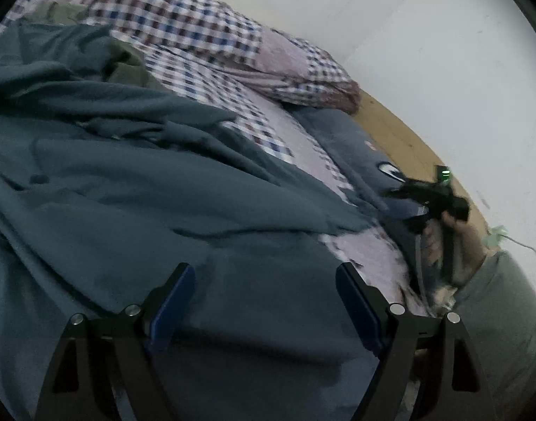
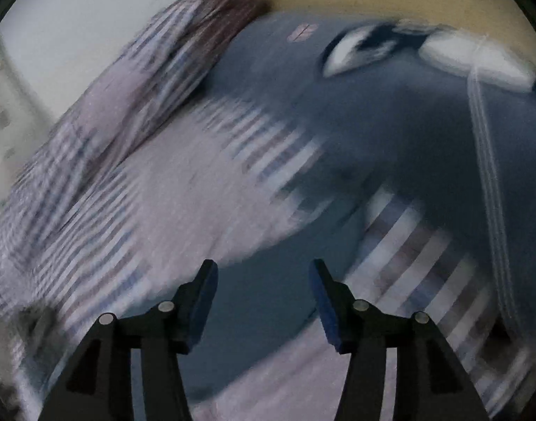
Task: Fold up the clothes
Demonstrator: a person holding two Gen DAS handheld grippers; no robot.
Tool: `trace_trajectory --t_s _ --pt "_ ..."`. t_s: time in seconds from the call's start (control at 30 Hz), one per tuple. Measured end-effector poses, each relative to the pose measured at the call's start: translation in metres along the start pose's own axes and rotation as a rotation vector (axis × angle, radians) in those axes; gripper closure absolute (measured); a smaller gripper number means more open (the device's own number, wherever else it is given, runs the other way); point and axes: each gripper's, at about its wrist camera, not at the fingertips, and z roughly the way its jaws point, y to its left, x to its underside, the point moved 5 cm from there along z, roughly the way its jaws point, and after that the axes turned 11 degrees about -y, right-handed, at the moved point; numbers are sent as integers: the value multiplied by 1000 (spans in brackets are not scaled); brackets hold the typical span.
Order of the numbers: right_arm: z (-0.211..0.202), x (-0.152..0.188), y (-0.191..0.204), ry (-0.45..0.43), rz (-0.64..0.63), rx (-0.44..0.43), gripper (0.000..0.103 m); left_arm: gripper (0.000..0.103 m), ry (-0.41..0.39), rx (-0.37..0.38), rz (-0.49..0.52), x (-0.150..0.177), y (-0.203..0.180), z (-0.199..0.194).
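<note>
Checked bedsheet — wall apparently white

The left wrist view looks out between its own tongs, tilted down and close over a teal garment, the checked bedding farther ahead. The right wrist view (badly blurred) faces more steeply down past its tongs, near the bedding. Both views share the navy garment, which lies ahead and right of the left tongs.
</note>
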Motion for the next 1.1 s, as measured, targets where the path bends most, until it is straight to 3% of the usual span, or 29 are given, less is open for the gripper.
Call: trace_trajectory --t_s 0.13,0.2,0.3,0.43,0.57,0.73,0.93,1.03,1.07,1.1 --pt "-2 80 44 163 -74 -157 45 18 36 104 78 9 -33 -2" --pt "-3 115 60 226 -119 -203 45 18 51 106 135 13 -43 0" --pt "-12 152 68 284 -165 -245 45 18 63 98 122 13 -41 1" --pt "-50 194 53 334 -269 -255 45 18 20 108 49 0 -32 -9" --pt "-103 227 26 371 -398 -264 45 18 -24 109 41 -10 -33 -19" --pt "-153 261 -15 422 -451 -253 48 18 -65 106 59 -17 -38 -28" --pt "-158 295 -28 464 -516 -221 60 18 -66 93 62 -15 -38 -23" --pt "-153 305 -25 468 -582 -187 82 18 -71 78 78 -14 -38 -22" --pt "-156 307 -24 474 -591 -187 98 18 -79 78 74 -15 -37 -23" --pt "-164 308 -22 479 -601 -192 98 18 -87 78 69 -17 -37 -24"
